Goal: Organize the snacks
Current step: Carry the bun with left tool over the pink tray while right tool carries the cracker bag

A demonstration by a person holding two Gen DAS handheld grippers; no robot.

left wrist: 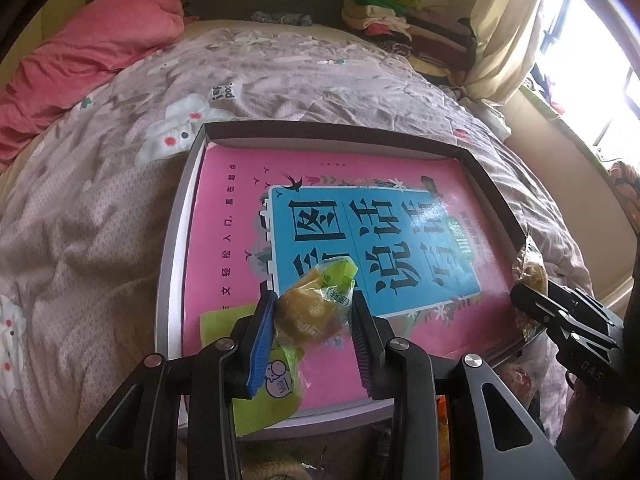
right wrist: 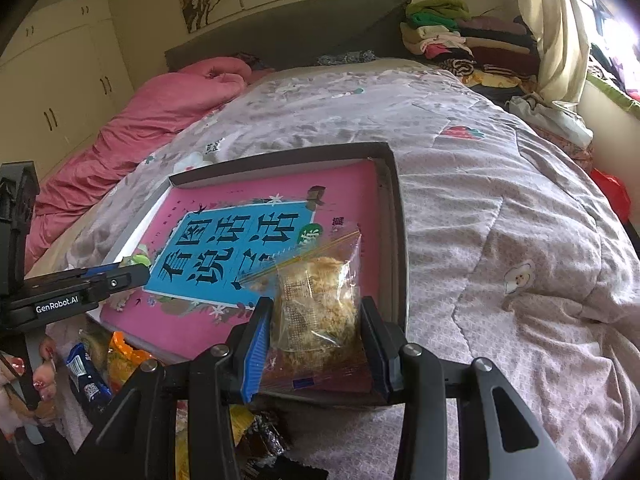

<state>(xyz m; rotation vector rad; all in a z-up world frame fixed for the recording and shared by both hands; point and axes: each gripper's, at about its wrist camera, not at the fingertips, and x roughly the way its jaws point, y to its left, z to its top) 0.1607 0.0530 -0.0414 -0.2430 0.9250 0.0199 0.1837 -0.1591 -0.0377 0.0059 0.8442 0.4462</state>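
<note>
"GenRobot.AI" — left tool (right wrist: 132, 276); "MILK" — green packet (left wrist: 276, 384)

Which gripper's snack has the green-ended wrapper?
The left gripper holds it: a round yellow cake. The right gripper holds a clear-bagged flaky pastry.

Right tool (right wrist: 316, 320) clamped on clear-wrapped floss cake (right wrist: 320, 300) over box tray (right wrist: 396, 208), at pink book's (right wrist: 224, 216) 4 o'clock corner. Left tool (right wrist: 132, 274) at 9 o'clock. Snack pile (right wrist: 108, 364) at 7 o'clock on bed (right wrist: 500, 240).

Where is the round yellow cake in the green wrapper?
The round yellow cake in the green wrapper is clamped in the left gripper, above the pink book.
</note>
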